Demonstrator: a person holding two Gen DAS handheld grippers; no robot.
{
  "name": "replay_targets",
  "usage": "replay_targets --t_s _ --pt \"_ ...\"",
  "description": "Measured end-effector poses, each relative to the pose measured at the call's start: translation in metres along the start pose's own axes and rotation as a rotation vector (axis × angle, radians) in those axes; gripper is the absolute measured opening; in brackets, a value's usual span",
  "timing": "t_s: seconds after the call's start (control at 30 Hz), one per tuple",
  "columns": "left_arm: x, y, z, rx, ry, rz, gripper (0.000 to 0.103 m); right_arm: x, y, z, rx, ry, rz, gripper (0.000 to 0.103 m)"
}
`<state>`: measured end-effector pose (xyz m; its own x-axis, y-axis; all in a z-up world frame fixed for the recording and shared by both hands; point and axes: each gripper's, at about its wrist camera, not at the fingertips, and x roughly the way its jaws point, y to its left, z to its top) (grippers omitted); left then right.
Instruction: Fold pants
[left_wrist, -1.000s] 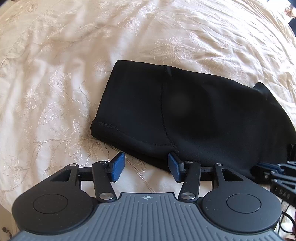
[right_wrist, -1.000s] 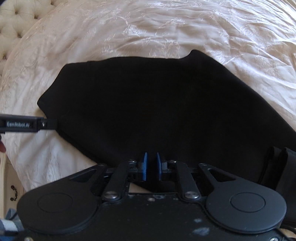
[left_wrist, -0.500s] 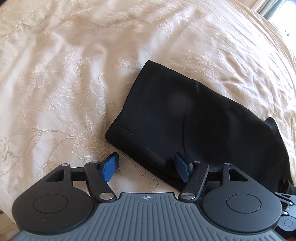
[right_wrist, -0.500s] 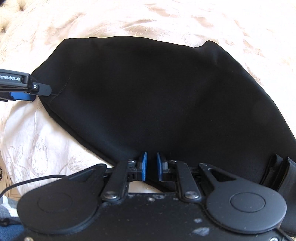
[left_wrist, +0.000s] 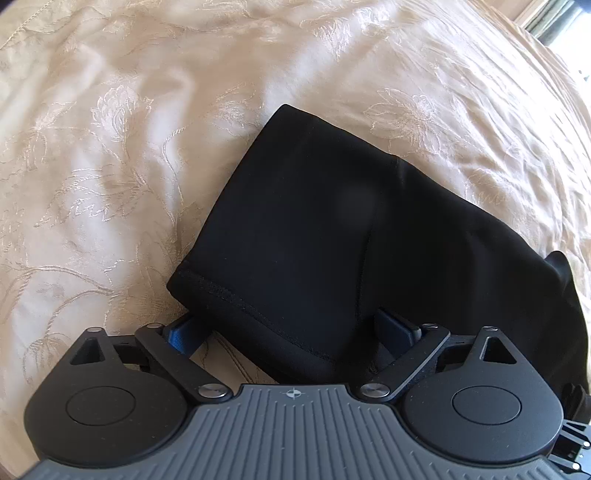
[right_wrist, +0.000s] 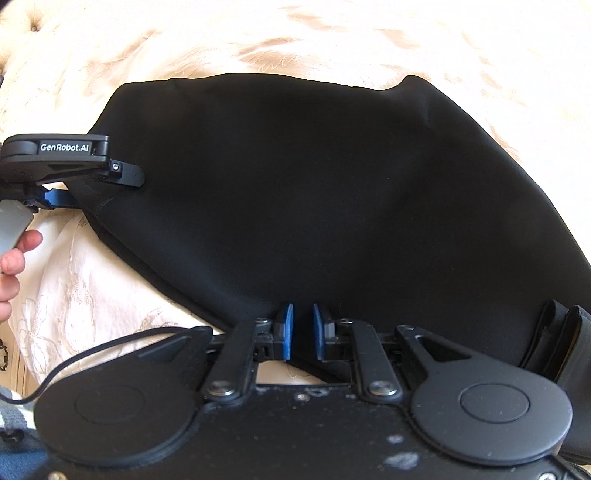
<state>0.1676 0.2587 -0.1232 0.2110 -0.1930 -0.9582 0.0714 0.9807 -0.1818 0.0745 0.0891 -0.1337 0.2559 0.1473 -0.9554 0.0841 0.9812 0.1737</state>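
Biggest worry for us right now is the bed (left_wrist: 110, 155) itself: that cream embroidered bedspread is soft and rumpled, so any drag on the pants (left_wrist: 332, 229) could pull the cover up with them and wreck the fold we've got.

Next risk is the left tongs (left_wrist: 295, 328). They're spread wide, straddling the hemmed edge at 6 o'clock in the left wrist view, with one blue pad looking tucked under the cloth and the other up on top. If they close like that, we'd guess they only catch the top layer, and the stack peels apart when lifted. Or they pinch bedspread along with the fabric.

Then the right tongs (right_wrist: 302, 330): the pads sit nearly together with a thin gap, right at the near edge of the pants at 6 o'clock in the right wrist view. We honestly cannot tell whether there's cloth in that gap or nothing. If it's a shallow bite, it slips out.

The pants themselves: black, smooth, stretchy-looking, lying on the bed already folded into a compact bundle, stitched hem on the left end, one seam running down the middle, a little peak sticking up toward 1 o'clock in the right wrist view.
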Motion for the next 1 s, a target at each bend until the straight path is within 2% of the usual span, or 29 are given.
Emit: replay_targets --t_s 0.03,0.07,0.1,0.13,0.17,0.23,0.33,0.47,0.67,0.83,1.0 --pt "-0.003 -0.001 0.001 -0.010 -0.010 -0.002 0.074 -0.001 0.000 -0.001 0.006 -0.005 0.000 0.015" --pt "-0.007 -0.002 0.002 -0.014 -0.011 -0.020 0.066 -0.004 -0.001 -0.002 0.014 -0.012 -0.001 0.015" --pt "-0.010 -0.003 0.002 -0.011 -0.008 -0.051 0.043 -0.006 -0.001 -0.004 0.019 -0.020 -0.002 0.015" --pt "-0.015 -0.006 0.003 -0.003 -0.006 -0.091 0.024 -0.007 -0.001 -0.006 0.023 -0.025 -0.003 0.015" --pt "-0.019 -0.010 0.004 0.008 -0.010 -0.100 0.019 -0.009 -0.001 -0.009 0.026 -0.030 -0.004 0.015" --pt "-0.031 -0.026 0.003 0.067 -0.048 -0.065 0.013 -0.014 -0.001 -0.015 0.029 -0.037 -0.009 0.015" --pt "-0.049 -0.049 -0.002 0.167 -0.116 -0.031 0.011 -0.020 0.000 -0.024 0.023 -0.046 -0.018 0.015" --pt "-0.079 -0.057 -0.009 0.262 -0.209 -0.048 0.010 -0.023 -0.003 -0.034 0.054 -0.048 -0.020 0.015" --pt "-0.112 -0.093 -0.032 0.403 -0.329 -0.035 0.010 -0.022 -0.018 -0.039 0.070 -0.043 0.035 0.015" --pt "-0.139 -0.131 -0.054 0.496 -0.438 -0.012 0.010 -0.051 -0.053 -0.043 0.149 -0.092 0.135 0.016" --pt "-0.167 -0.178 -0.077 0.560 -0.509 -0.016 0.010 -0.096 -0.107 -0.059 0.193 -0.176 0.174 0.017"
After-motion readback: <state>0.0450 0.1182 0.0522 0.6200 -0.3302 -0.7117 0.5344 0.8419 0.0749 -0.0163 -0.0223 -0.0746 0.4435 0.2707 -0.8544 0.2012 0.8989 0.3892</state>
